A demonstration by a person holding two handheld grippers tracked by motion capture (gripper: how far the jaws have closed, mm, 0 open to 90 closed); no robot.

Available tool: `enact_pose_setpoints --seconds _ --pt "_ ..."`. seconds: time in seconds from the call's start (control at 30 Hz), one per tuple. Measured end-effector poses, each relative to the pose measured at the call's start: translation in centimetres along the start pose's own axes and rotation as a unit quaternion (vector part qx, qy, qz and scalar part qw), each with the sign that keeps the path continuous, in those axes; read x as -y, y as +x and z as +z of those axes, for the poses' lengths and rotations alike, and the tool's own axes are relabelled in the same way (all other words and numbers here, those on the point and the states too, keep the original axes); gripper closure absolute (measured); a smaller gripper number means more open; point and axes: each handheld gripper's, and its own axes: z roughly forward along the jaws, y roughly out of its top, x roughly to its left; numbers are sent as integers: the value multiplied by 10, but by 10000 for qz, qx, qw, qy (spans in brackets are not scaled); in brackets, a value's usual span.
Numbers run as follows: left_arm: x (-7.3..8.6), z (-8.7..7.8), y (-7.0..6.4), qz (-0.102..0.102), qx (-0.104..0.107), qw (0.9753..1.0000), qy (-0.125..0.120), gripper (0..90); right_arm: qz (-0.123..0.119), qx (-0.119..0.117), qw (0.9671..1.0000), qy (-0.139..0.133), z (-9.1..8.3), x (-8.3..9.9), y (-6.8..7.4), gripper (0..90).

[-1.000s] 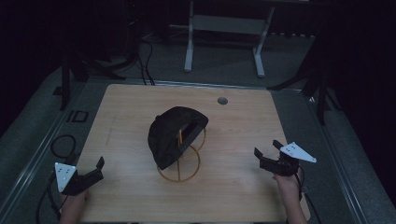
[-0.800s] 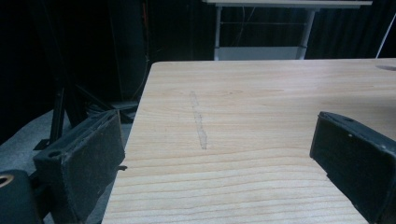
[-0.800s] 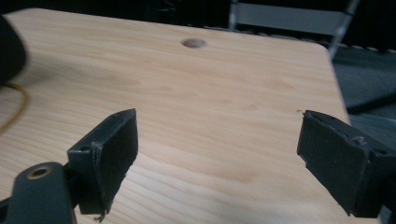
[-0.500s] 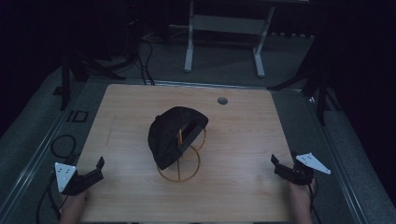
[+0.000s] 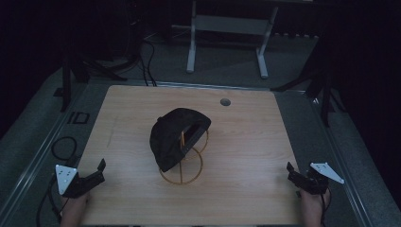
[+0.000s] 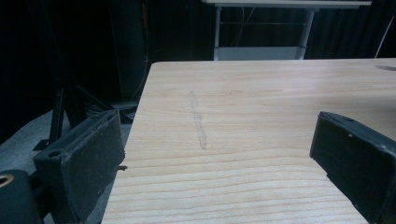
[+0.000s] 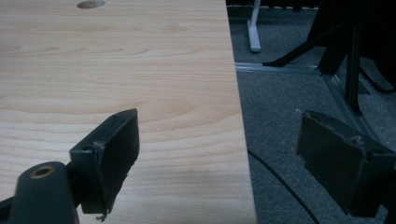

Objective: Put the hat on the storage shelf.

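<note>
A black cap [image 5: 176,135] rests tilted on a gold wire stand [image 5: 183,174] in the middle of the wooden table [image 5: 250,142]. My left gripper [image 5: 100,171] is at the table's near left corner, well left of the cap. In the left gripper view it [image 6: 219,149] stands open with bare wood between the jaws. My right gripper [image 5: 292,174] is at the near right corner, held by a hand. Its jaws [image 7: 224,144] straddle the table's right edge, open and with nothing between them.
A round cable hole [image 5: 225,101] sits near the table's far edge and also appears as a hole [image 7: 91,4] in the right gripper view. A faint streak [image 6: 198,121] marks the wood. Grey carpet [image 5: 350,156], cables [image 5: 64,146] and a white desk frame [image 5: 227,28] surround the table.
My right gripper has moved right and toward the near edge, from over the table to its right front corner. The left gripper and the cap have stayed put.
</note>
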Motion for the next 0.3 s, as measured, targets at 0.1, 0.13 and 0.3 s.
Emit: enact_pose_setpoints --seconds 0.1,0.13,0.3 --pt "0 0 0 -1 3 10000 -1 34 18 13 10000 -9 0 1 -1 133" --pt "0 0 0 -2 4 10000 -2 34 4 26 10000 0 0 1 -1 133" --pt "0 0 0 -6 11 10000 -1 34 -39 47 10000 8 0 2 0 133"
